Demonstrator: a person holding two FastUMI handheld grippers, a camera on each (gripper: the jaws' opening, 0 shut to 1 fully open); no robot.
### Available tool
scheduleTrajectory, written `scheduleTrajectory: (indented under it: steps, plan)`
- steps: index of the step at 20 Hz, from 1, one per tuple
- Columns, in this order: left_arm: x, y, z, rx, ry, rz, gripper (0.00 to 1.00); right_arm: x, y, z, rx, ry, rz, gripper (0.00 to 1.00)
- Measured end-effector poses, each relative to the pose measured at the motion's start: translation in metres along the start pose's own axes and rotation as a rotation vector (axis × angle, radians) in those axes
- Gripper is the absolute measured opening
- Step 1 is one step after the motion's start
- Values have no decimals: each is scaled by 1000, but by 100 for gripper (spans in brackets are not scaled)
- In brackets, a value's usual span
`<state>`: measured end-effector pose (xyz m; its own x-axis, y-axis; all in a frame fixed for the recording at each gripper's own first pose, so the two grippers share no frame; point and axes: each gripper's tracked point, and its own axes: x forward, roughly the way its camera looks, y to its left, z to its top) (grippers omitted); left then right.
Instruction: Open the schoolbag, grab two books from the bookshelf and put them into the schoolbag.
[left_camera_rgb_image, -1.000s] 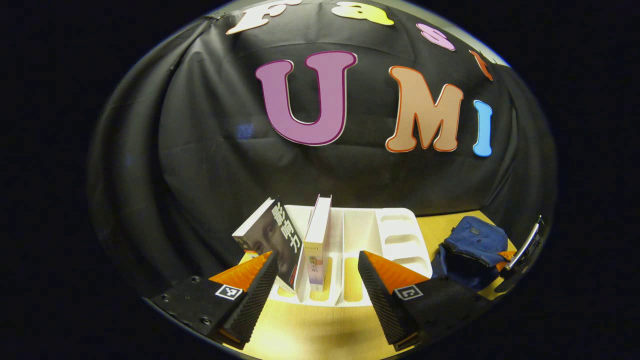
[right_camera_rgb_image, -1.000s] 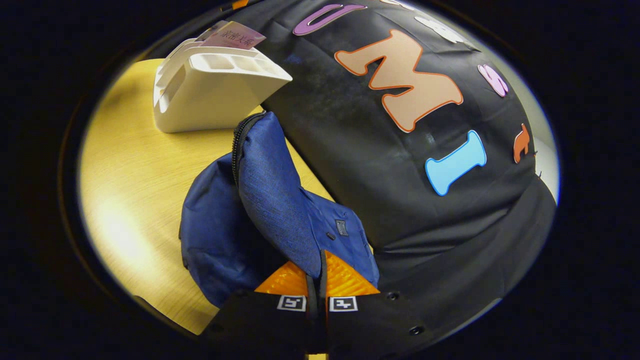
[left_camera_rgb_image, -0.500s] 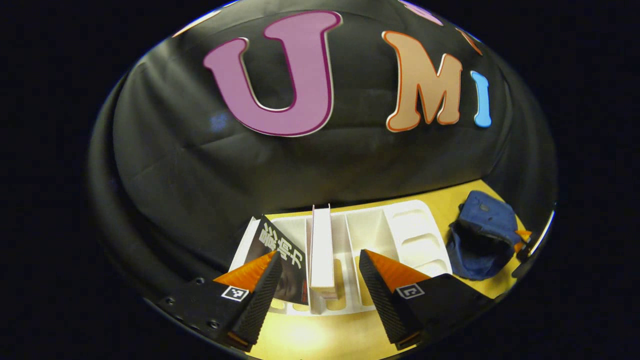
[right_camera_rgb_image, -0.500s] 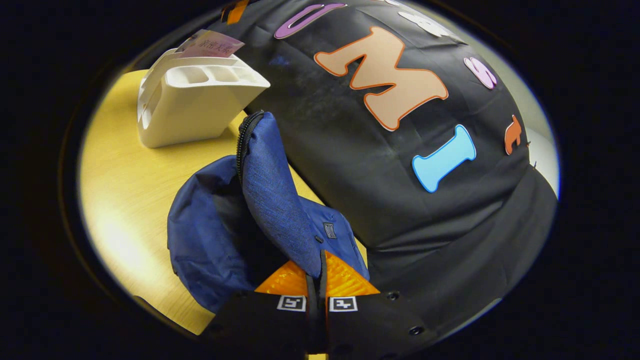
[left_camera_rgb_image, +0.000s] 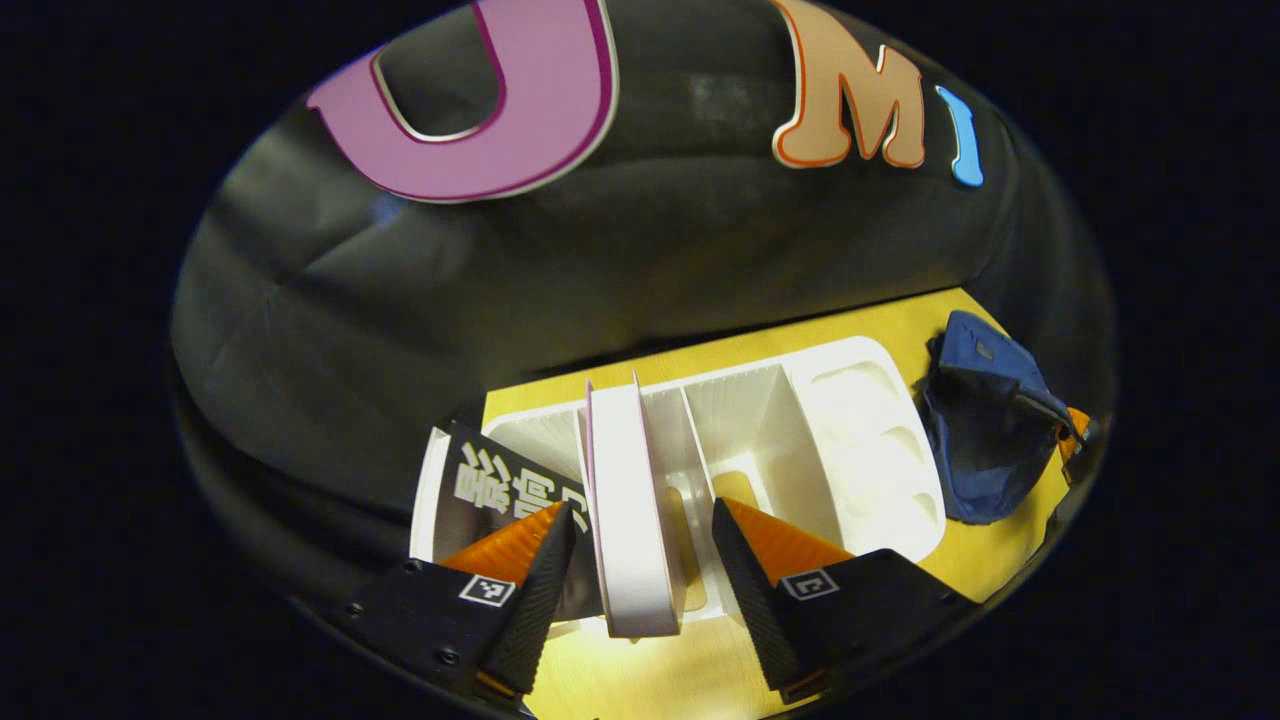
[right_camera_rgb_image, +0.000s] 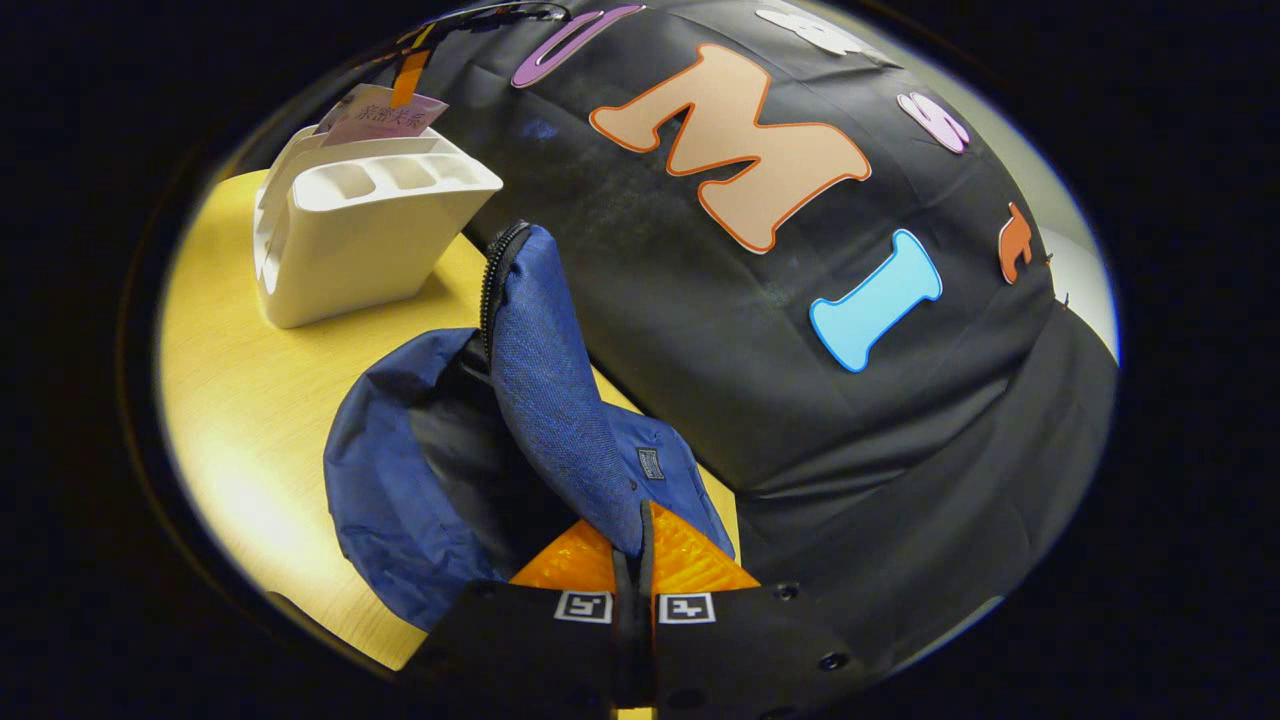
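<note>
A white bookshelf (left_camera_rgb_image: 860, 400) stands on the table with two books in its slots. My left gripper (left_camera_rgb_image: 643, 510) is open above it, and its fingers straddle the upright pale book (left_camera_rgb_image: 625, 500) without touching it. A dark-covered book (left_camera_rgb_image: 500, 485) leans in the slot to the left. The blue schoolbag (left_camera_rgb_image: 985, 430) lies to the right of the shelf. My right gripper (right_camera_rgb_image: 635, 545) is shut on the schoolbag's flap (right_camera_rgb_image: 545, 390) and holds it up, so the dark inside of the schoolbag (right_camera_rgb_image: 400, 480) gapes. The bookshelf (right_camera_rgb_image: 360, 250) stands beyond the bag.
The wooden table (right_camera_rgb_image: 250, 400) has bare room in front of the bag and shelf. The black cloth wall hangs close behind both. The shelf's right end has several shallow empty compartments (left_camera_rgb_image: 880, 440).
My left gripper has moved forward and down over the shelf, and the pale book now sits between its fingers. My right gripper still holds the flap; the bag has opened a little wider.
</note>
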<state>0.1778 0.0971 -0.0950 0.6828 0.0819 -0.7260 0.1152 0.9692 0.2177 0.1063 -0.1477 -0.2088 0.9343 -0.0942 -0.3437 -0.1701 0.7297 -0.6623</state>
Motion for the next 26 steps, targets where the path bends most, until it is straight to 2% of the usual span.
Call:
scheduleTrajectory:
  steps: [5,7,8,11,13,14,16,19,20,24,25,26]
  plan:
    - [29,-2,-9,58,121,-20,63,0,2,-1,-9,-2,1,3]
    - [33,0,-12,69,159,-11,46,-2,2,-2,-12,-3,1,0]
    - [33,-2,-12,72,166,-19,43,-2,2,-2,-13,-3,1,0]
    - [33,-8,-15,87,200,-49,41,-1,4,-2,-16,-4,4,0]
    - [30,-14,-17,88,223,-69,38,-1,6,-1,-22,-5,7,7]
    - [29,-15,-18,89,236,-67,36,-1,6,-1,-24,-6,9,3]
    - [29,-15,-19,65,249,-66,35,-2,6,-2,-25,-6,9,3]
    - [26,-16,-21,20,270,-65,29,-3,6,-2,-22,-5,8,6]
    - [25,-16,-22,21,273,-66,31,-4,7,-3,-22,-6,8,3]
    - [12,-17,-21,28,291,-71,30,-4,7,-2,-24,-7,9,3]
    - [7,-17,-19,33,291,-69,27,-2,7,-2,-24,-8,9,3]
    - [1,-17,-16,38,292,-65,29,-3,8,-3,-24,-8,9,0]
